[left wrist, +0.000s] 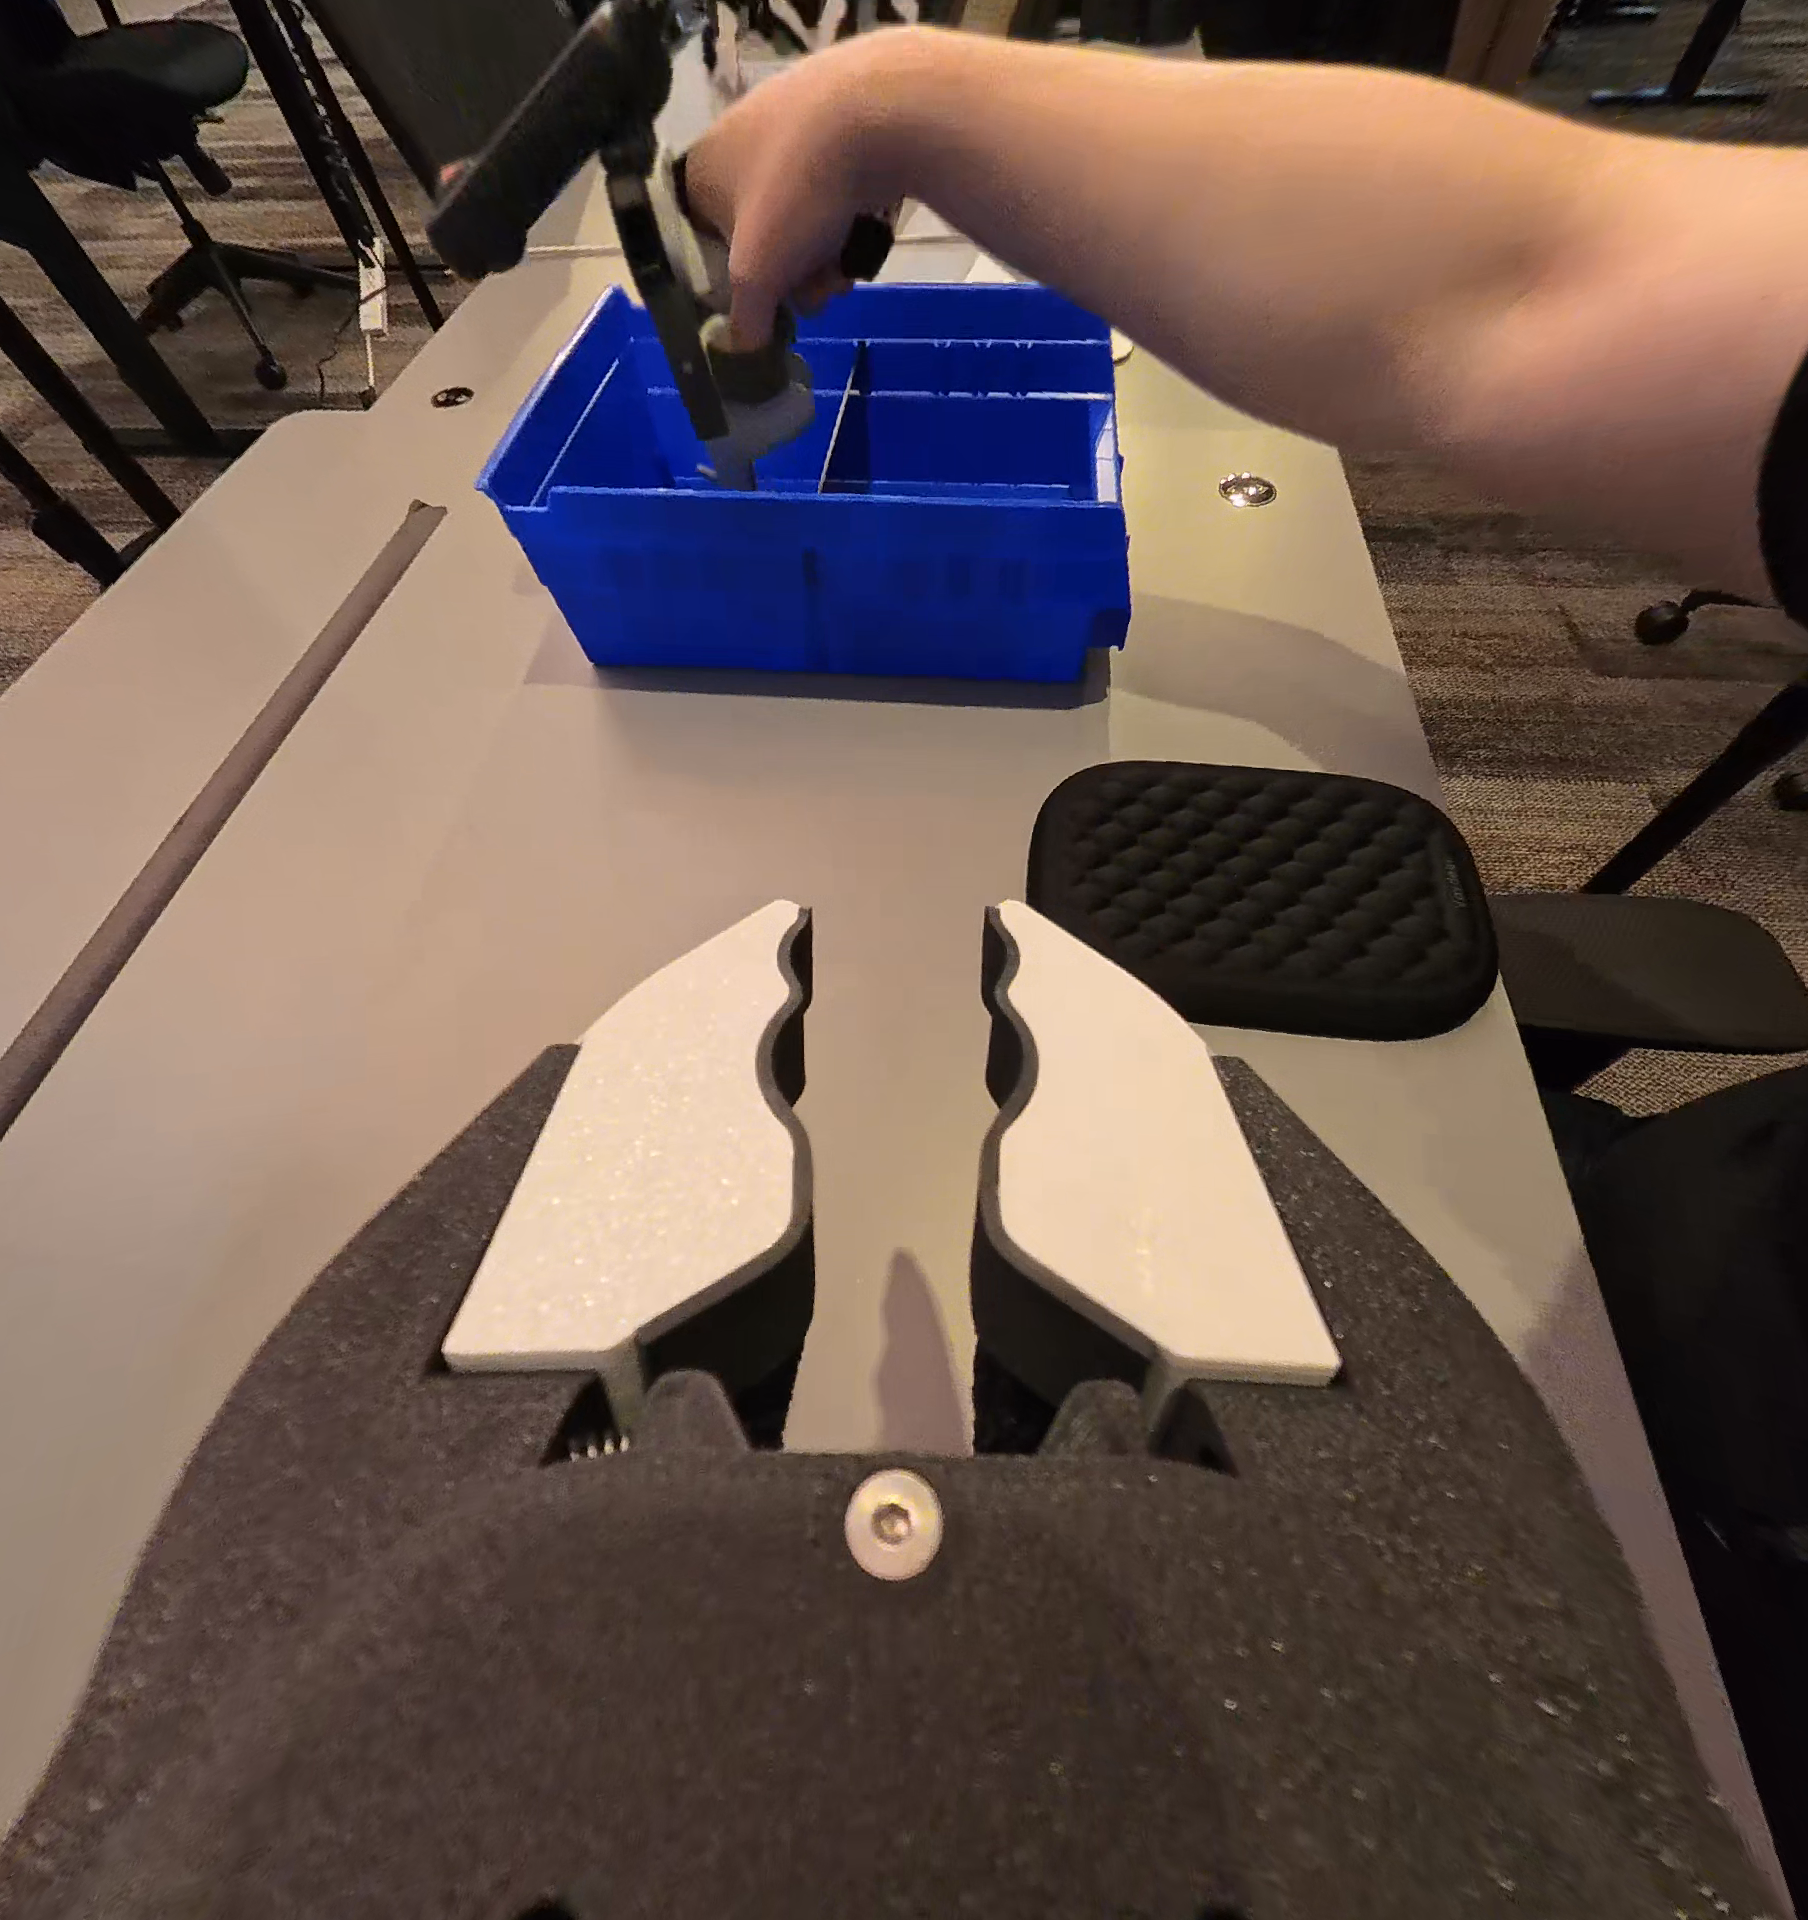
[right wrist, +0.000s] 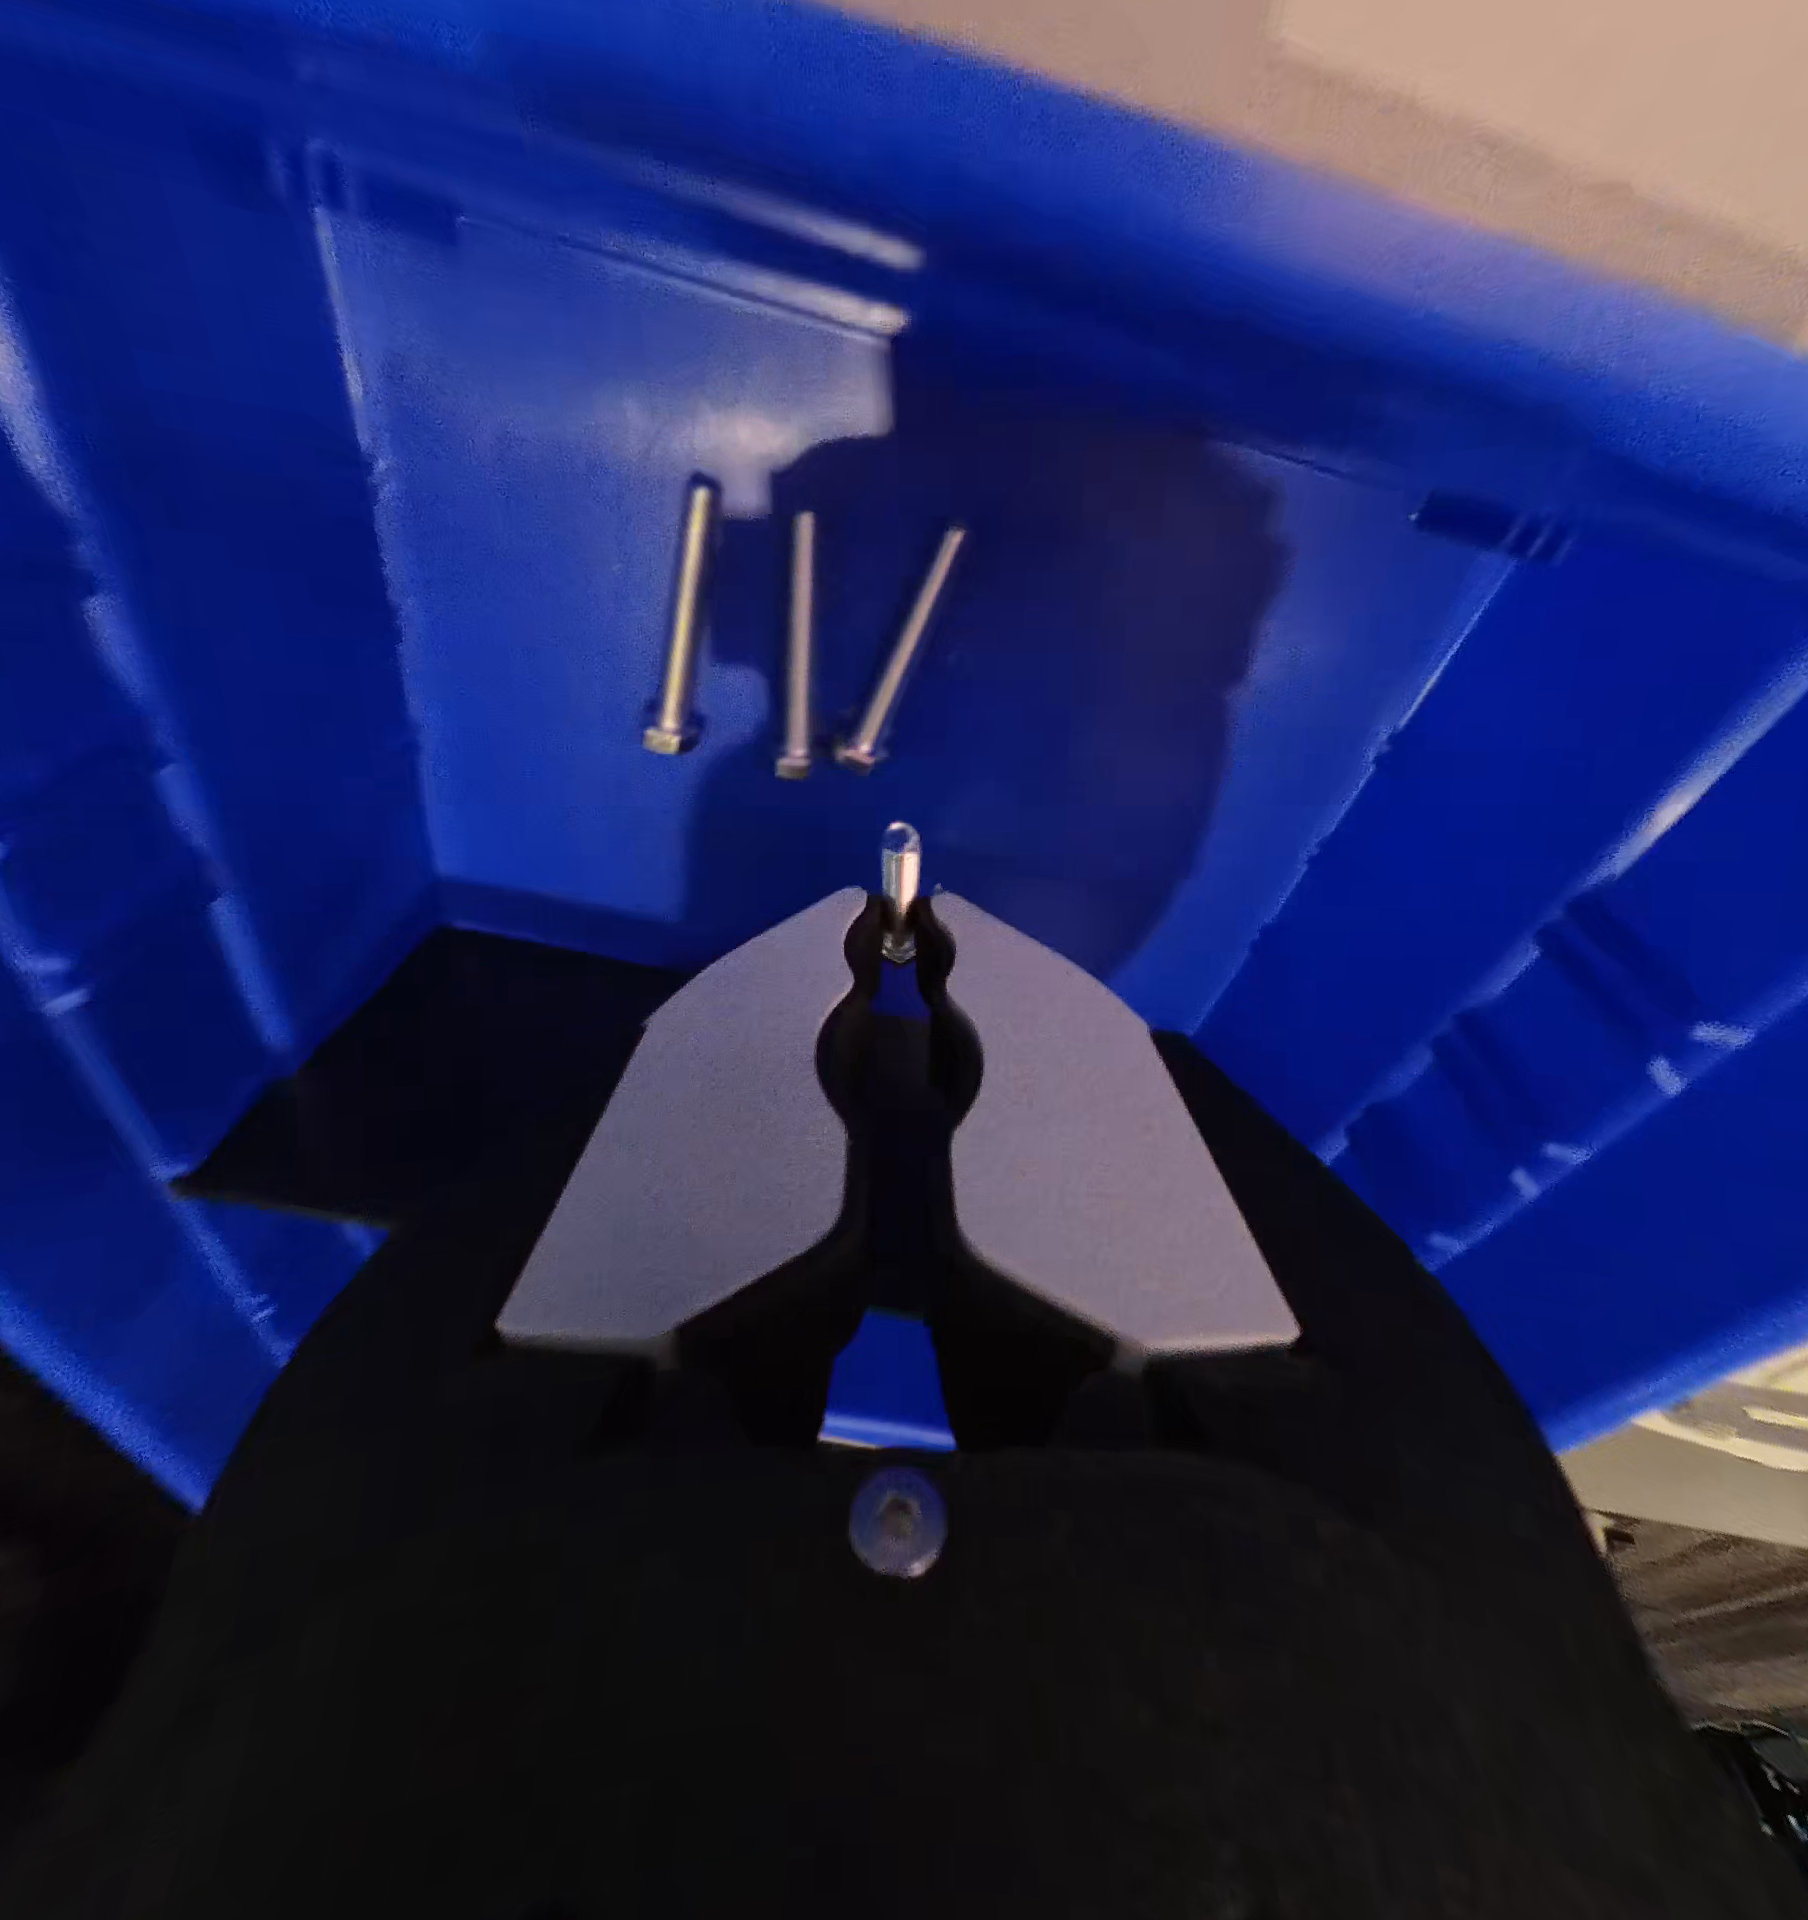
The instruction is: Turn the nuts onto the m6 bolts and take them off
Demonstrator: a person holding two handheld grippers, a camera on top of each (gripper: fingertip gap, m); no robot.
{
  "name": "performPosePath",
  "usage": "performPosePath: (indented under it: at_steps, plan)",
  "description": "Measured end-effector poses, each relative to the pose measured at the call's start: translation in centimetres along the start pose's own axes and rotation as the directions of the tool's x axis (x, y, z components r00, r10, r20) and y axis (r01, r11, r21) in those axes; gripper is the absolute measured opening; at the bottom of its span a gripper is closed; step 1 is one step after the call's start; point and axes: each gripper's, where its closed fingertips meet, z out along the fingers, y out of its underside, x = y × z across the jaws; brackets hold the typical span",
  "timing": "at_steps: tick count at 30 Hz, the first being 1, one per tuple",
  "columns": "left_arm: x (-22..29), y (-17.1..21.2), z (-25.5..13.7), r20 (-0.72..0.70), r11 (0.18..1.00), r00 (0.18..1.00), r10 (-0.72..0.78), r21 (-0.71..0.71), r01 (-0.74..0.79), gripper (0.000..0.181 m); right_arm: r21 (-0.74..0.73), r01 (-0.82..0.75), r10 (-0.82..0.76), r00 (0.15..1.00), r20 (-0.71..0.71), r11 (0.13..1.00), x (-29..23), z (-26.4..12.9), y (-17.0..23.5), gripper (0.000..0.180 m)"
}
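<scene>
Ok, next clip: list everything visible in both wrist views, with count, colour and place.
Bin: one, blue, divided into compartments, far end of table.
Loose bolts: three, silver, lying on the floor of one bin compartment.
Held bolt: one, silver, pinched at the right gripper's tips.
Table: one, grey.
Pad: one, black, quilted, on the table's right edge.
Office chairs: black, on carpet behind the table; count unclear.
Nuts: none visible.
Left gripper: open, empty, above the table.
Right gripper: shut on the held bolt, inside the bin.
Right hand: holding the right gripper.
</scene>
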Motion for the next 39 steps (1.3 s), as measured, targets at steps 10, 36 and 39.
performPosePath:
  at_steps: [10, 36, 39]
  plan:
    - [-0.8, -0.1, -0.3, 0.019, 1.0, 1.0, -0.006, -0.008, 0.006, 0.03, 0.007, 0.027, -0.027, 1.0, -0.008, 1.0, 1.7, 1.9, -1.9, 0.006]
    - [-2.1, -3.6, -5.7, 0.163, 0.995, 0.986, -0.021, 0.1, 0.005, 0.029, 0.516, 0.03, 0.058, 0.986, -0.154, 0.856, 7.2, -6.2, 13.5, 0.041]
    - [-2.1, -4.3, -6.6, 0.187, 0.994, 0.982, -0.027, 0.106, 0.007, 0.029, 0.484, -0.037, 0.079, 0.995, -0.065, 0.874, 7.2, -4.6, 13.0, 0.043]
